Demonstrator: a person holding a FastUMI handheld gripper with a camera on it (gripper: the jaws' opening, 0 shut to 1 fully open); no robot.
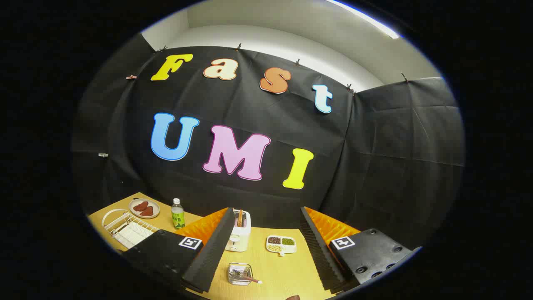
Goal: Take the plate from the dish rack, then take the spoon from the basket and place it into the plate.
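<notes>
My gripper (266, 254) is open, held high above the wooden table (287, 271), with nothing between its fingers (212, 250). A small clear basket (240, 273) lies on the table between the fingers, with a spoon (247, 278) resting in it, handle pointing right. To the left of the left finger stands a white wire dish rack (125, 229); whether a plate sits in it I cannot tell. Behind the rack a round plate (144, 208) carries dark red pieces.
A green-labelled bottle (178, 213) stands behind the left finger. A white toaster (239, 236) sits just beyond the basket. A white divided dish (281, 244) with grains lies right of the toaster. The black cloth wall closes off the back of the table.
</notes>
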